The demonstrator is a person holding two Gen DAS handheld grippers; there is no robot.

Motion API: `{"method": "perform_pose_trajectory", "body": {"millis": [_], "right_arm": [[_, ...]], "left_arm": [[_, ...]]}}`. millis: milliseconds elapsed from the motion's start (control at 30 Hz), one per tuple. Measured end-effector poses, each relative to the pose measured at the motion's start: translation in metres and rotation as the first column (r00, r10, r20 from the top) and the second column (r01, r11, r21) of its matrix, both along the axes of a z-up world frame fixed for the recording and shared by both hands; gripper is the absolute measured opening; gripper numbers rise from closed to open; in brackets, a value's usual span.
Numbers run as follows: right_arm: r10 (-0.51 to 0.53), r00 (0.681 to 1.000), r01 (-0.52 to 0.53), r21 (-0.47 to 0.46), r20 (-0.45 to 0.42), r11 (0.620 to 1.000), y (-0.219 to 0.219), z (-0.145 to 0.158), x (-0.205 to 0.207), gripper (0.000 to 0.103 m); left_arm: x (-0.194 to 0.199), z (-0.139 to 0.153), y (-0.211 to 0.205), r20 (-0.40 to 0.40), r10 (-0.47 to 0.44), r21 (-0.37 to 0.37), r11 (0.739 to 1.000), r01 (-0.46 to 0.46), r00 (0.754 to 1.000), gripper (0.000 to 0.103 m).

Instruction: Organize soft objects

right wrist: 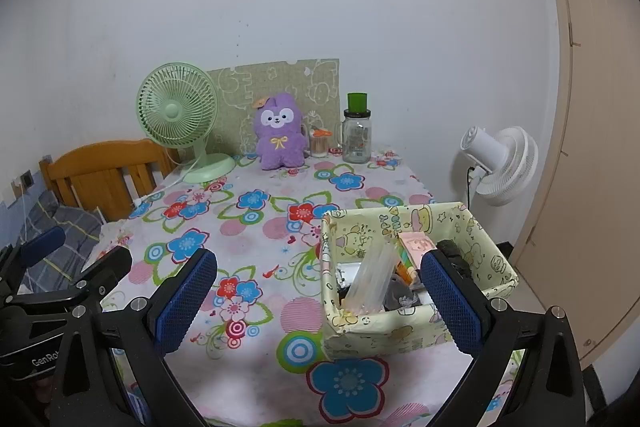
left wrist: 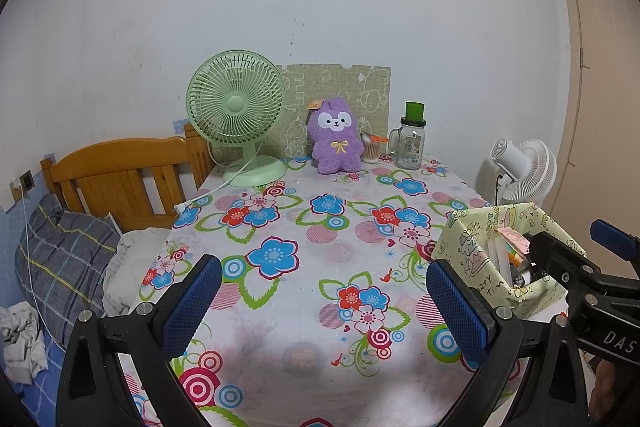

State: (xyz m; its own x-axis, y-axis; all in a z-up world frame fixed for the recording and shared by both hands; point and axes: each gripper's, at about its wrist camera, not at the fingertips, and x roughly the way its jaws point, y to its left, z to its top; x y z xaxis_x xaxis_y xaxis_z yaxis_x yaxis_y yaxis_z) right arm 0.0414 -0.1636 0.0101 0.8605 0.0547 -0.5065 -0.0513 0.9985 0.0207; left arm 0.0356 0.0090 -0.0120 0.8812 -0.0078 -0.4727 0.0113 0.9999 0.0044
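While both grippers hover low over the near edge of a counter [left wrist: 304, 311] covered in a white cloth printed with blue, red and pink flowers, neither one holds anything. The left gripper [left wrist: 324, 307] has its blue-padded jaws spread wide apart, with bare cloth between them. The right gripper [right wrist: 320, 301] is likewise wide open; its right finger sits in front of a pale yellow cartoon-printed open box [right wrist: 416, 327] that stands on the right side of the counter and holds clear plastic strips and small items.

Far across the counter, against the white wall, a fluffy purple plush rabbit with a white face and a yellow bow [left wrist: 336, 137] sits upright, well apart from both grippers. Just to its left stands a pale green desk fan on a round base [left wrist: 238, 119], its white cord trailing toward the left counter edge. To the plush's right are a small jar of cotton swabs [left wrist: 370, 149] and a clear glass mug jar with a green cup on top [left wrist: 412, 139]. A green patterned board [left wrist: 340, 85] leans behind them.

Left of the counter is a wooden bed headboard [left wrist: 120, 179]; right of it stands a white floor fan [right wrist: 500, 163].
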Motion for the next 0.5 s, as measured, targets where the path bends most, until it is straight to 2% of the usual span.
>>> {"method": "perform_pose_trajectory", "body": {"millis": [500], "right_arm": [[0.000, 1.000, 0.000, 0.002, 0.000, 1.000, 0.0002, -0.0005, -0.0005, 0.103]], "left_arm": [[0.0010, -0.0012, -0.0002, 0.002, 0.006, 0.007, 1.000, -0.006, 1.000, 0.103]]}}
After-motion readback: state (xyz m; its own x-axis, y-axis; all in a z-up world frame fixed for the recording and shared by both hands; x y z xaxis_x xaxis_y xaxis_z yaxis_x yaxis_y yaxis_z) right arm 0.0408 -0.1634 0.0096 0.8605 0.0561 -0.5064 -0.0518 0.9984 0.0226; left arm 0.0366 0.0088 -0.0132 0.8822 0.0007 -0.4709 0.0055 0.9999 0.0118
